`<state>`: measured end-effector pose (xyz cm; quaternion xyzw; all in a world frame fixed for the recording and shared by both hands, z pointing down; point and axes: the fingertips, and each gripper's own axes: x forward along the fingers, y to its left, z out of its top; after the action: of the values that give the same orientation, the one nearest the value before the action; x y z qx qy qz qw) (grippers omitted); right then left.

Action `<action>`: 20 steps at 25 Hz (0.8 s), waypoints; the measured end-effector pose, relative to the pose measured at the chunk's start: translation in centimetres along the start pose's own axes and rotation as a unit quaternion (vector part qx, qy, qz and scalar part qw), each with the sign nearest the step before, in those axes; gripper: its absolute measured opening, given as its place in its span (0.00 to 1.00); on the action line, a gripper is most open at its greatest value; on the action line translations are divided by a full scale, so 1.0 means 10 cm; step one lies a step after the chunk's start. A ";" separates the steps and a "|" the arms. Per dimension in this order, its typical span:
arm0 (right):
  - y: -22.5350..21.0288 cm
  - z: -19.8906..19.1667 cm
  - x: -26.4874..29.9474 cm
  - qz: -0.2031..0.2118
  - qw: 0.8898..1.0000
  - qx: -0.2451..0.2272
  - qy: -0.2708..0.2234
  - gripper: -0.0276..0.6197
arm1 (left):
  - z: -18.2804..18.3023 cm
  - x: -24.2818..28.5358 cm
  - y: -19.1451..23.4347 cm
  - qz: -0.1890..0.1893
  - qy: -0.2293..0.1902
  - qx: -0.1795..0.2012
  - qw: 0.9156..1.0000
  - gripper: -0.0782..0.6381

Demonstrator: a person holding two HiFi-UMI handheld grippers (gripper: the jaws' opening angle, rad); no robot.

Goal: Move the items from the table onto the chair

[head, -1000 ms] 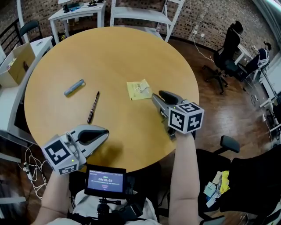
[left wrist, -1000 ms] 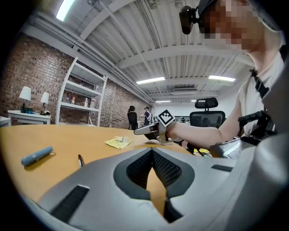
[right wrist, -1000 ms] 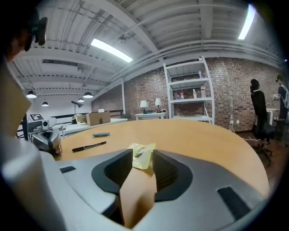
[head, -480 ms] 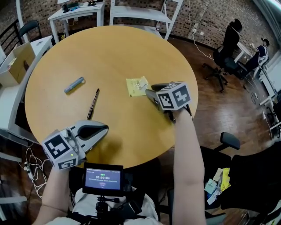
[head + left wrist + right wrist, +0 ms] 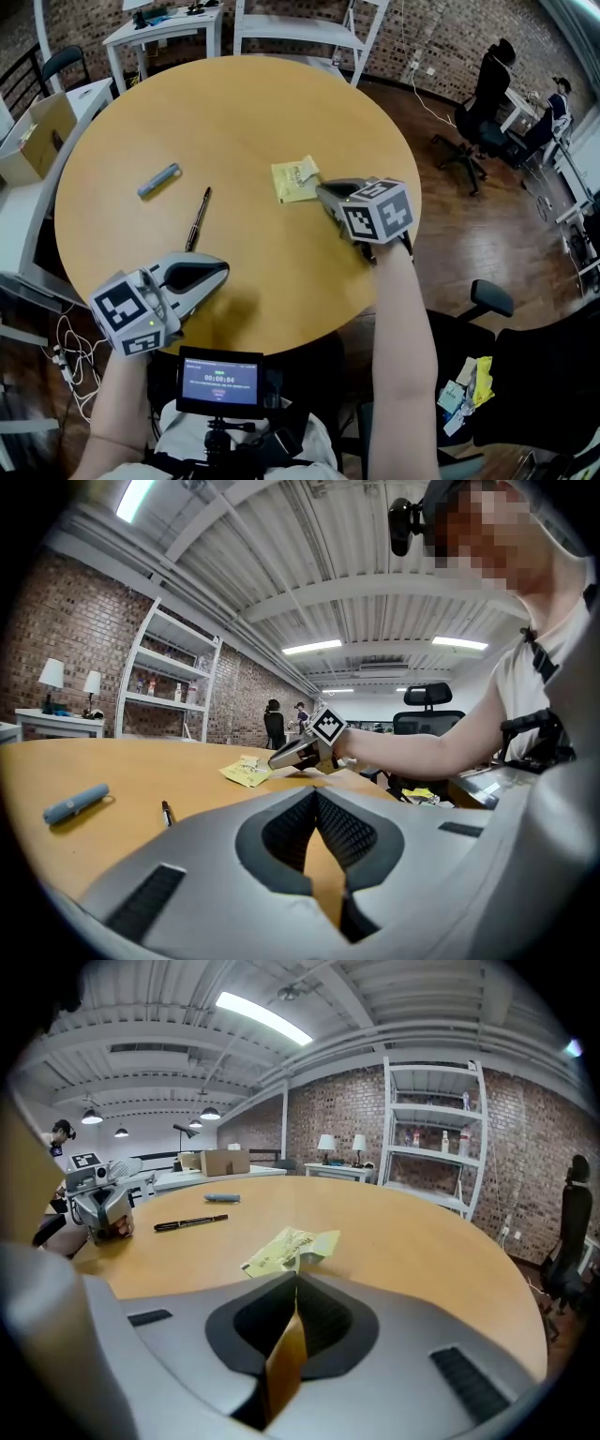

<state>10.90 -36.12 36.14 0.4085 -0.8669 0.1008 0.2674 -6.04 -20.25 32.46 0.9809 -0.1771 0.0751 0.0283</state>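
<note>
Head view: right gripper closes on the yellow packet

Right of the frame's centre, the right gripper (image 5: 322, 190) reaches the yellow packet (image 5: 294, 180) lying on the round wooden table (image 5: 234, 103). In the right gripper view its jaws have just been closing; they now stand pressed together on the packet's near corner, which disappears behind their tips. Left of the packet lie a black pen (image 5: 199, 219) and, further to the upper left, a blue marker (image 5: 158, 183), both apart from either gripper. At lower left the left gripper (image 5: 223, 273) hovers over the table edge, jaws together with nothing between. A black chair (image 5: 544, 394) sits at lower right
</note>
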 end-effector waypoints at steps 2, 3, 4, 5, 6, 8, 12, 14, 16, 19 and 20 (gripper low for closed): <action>0.03 0.06 -0.07 -0.001 1.000 -0.004 -0.018 0.05 | 0.00 -0.01 0.03 0.006 -0.001 -0.002 1.000 0.12; 0.05 0.09 -0.12 -0.002 1.000 -0.006 -0.028 0.05 | 0.00 -0.01 0.04 0.008 -0.001 -0.002 1.000 0.12; 0.08 0.12 -0.18 -0.001 0.999 -0.007 -0.040 0.05 | 0.00 -0.02 0.05 0.009 -0.001 -0.003 1.000 0.12; 0.12 0.16 -0.25 0.000 0.999 -0.007 -0.053 0.05 | 0.01 -0.02 0.05 0.009 -0.002 -0.003 1.000 0.12; 0.17 0.19 -0.32 0.004 0.998 -0.008 -0.068 0.05 | 0.01 -0.02 0.05 0.009 -0.002 -0.003 1.000 0.12; 0.32 0.25 -0.47 0.014 0.995 -0.010 -0.100 0.05 | 0.01 -0.04 0.06 0.012 -0.003 -0.003 1.000 0.12; 0.61 0.31 -0.78 0.035 0.985 -0.010 -0.168 0.05 | 0.04 0.03 0.02 0.017 -0.003 -0.005 1.000 0.12; 0.73 0.31 -0.96 0.042 0.980 -0.008 -0.196 0.05 | 0.07 0.14 -0.08 0.007 -0.004 -0.001 1.000 0.12; 0.80 0.27 -1.13 0.042 0.976 -0.005 -0.214 0.05 | 0.10 0.29 -0.19 -0.007 -0.004 0.004 1.000 0.12; 0.81 0.19 -1.44 0.024 0.969 0.004 -0.245 0.05 | 0.18 0.53 -0.33 -0.026 -0.015 0.004 1.000 0.12; 0.79 0.16 -1.56 0.015 0.966 0.008 -0.257 0.05 | 0.22 0.62 -0.37 -0.028 -0.021 -0.005 0.999 0.12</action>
<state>12.46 -21.40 26.65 0.4100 -0.9116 0.0031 0.0308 1.30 -19.13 31.19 0.9867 -0.1505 0.0526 0.0311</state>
